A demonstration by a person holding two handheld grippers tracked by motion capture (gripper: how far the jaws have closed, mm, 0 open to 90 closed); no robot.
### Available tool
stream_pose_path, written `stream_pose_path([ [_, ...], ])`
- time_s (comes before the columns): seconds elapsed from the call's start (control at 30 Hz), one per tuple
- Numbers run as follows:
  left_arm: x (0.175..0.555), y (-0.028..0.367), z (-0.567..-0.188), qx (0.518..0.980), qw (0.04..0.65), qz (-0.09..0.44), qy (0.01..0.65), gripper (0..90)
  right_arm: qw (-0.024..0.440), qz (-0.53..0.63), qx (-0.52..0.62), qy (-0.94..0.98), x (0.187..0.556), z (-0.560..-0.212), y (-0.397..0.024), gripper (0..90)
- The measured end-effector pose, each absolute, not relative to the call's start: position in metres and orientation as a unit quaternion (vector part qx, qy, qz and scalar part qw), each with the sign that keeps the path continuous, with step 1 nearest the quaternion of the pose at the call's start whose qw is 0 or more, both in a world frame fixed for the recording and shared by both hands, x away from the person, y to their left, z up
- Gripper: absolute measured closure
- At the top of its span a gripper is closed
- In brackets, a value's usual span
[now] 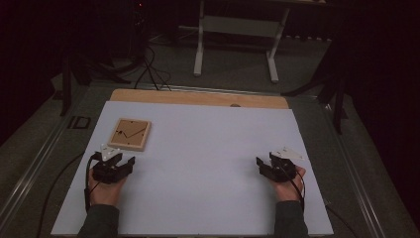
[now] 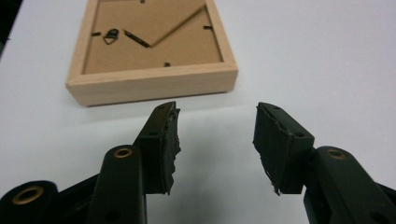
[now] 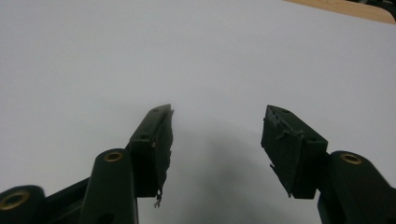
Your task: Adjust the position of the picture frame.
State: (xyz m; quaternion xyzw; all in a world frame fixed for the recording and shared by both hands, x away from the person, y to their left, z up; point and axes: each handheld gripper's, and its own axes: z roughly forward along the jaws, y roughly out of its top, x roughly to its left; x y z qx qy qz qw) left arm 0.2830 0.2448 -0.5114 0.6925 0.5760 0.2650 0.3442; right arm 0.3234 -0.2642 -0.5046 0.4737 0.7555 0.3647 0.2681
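Dim room, white-legged desk (image 1: pixel 237 29) beyond

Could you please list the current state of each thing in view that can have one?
Square light wooden picture frame: lying flat, face down, brown backing board up, untouched.
Left gripper: open, holding nothing, fingers just short of the frame's near edge.
Right gripper: open, holding nothing, over the bare white board.

one wooden picture frame (image 1: pixel 130 134), one white board (image 1: pixel 208 148), two grippers, left (image 1: pixel 120 161) and right (image 1: pixel 267 163), and two hands.
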Motion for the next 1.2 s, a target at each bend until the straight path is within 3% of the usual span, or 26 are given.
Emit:
stream_pose_path([
  [0.43, 0.281, 0.247, -0.505, 0.698, 0.356, 0.266, 0.561, 58.2, 0.271, 0.371, 0.460, 0.760, 0.321, -0.501, -0.258, 42.8],
  [0.77, 0.278, 0.245, -0.501, 0.712, 0.364, 0.259, 0.541, 72.5, 0.268, 0.373, 0.459, 0.760, 0.322, -0.501, -0.260, 41.4],
  [1.0, 0.276, 0.244, -0.497, 0.714, 0.370, 0.257, 0.537, 88.9, 0.266, 0.375, 0.461, 0.759, 0.321, -0.501, -0.260, 40.9],
  [1.2, 0.280, 0.246, -0.493, 0.711, 0.365, 0.257, 0.543, 89.4, 0.263, 0.377, 0.462, 0.758, 0.321, -0.502, -0.259, 40.3],
])
